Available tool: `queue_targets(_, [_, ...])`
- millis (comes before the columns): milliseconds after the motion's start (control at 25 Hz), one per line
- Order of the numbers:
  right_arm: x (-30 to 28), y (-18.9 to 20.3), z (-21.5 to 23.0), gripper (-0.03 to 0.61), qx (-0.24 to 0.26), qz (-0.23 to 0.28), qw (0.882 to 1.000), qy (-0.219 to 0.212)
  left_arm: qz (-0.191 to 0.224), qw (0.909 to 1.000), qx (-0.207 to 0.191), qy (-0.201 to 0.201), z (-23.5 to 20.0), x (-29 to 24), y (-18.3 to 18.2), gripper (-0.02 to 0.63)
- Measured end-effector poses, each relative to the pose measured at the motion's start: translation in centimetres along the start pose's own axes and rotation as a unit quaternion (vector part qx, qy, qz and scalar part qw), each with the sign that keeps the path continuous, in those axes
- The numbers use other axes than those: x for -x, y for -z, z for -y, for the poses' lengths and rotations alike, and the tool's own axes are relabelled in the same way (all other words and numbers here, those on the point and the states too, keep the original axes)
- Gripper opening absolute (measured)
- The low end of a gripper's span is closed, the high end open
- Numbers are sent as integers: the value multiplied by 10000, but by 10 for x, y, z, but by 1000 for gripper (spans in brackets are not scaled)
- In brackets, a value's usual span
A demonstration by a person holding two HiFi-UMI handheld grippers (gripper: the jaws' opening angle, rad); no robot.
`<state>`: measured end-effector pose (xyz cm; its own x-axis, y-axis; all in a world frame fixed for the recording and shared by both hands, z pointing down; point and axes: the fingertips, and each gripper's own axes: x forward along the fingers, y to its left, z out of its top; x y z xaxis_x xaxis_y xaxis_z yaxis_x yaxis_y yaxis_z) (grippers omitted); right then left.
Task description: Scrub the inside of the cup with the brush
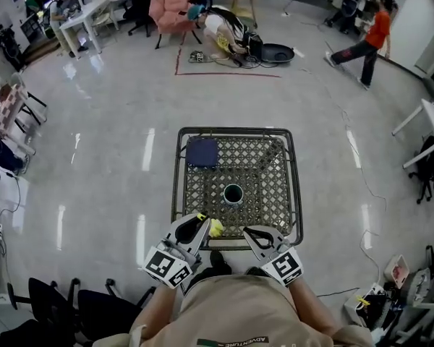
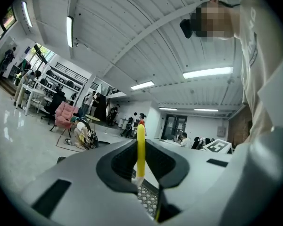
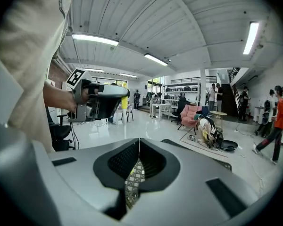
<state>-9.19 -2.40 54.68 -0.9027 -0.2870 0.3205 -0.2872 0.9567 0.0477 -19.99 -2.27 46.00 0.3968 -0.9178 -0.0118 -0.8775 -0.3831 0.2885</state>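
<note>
Cup (image 1: 233, 194), head view: upright mid lattice tabletop (image 1: 273, 194), blue square pad (image 1: 202, 152) at far left corner.
Left gripper (image 1: 200, 223), head view: at near edge, yellow brush (image 1: 215, 228) at its tip.
Right gripper (image 1: 257, 235), head view: beside it, apart from cup.
Left gripper view: fingers (image 2: 117, 166) clamped on brush (image 2: 140, 145) handle, which stands upright.
Right gripper view: fingers (image 3: 115, 166) pressed together, nothing between; left gripper with brush (image 3: 124, 102) seen at left.
</note>
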Motion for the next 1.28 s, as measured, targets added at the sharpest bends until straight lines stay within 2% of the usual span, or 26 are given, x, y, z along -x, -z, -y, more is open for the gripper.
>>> queue_targets(240, [-3,-2,15,17,60,-133,9998,136,-74,10000,30,-13,-17,-9,0,59])
queue_targets(440, [-4,6,41,17,-101,21,9999,94,-118,9998,0,-130,-23,-27,0,60])
queue_targets(720, [-17,9,72,18,1,120,9997,-215,-46,9983,-115,-568,-32,-46,-14,59])
queue_targets(840, [-16,12,91,18,-107,162,9994,-273,-62,9969,-214,-751,-35,-58,-22,59])
queue_targets(1040, [-19,27,113,18,-342,194,9976,-574,-68,9947,-406,-943,-35,-89,-37,60])
queue_targets(1280, [-45,55,120,18,-175,28,9948,-1004,-42,9934,-468,-1043,-31,-111,-38,59])
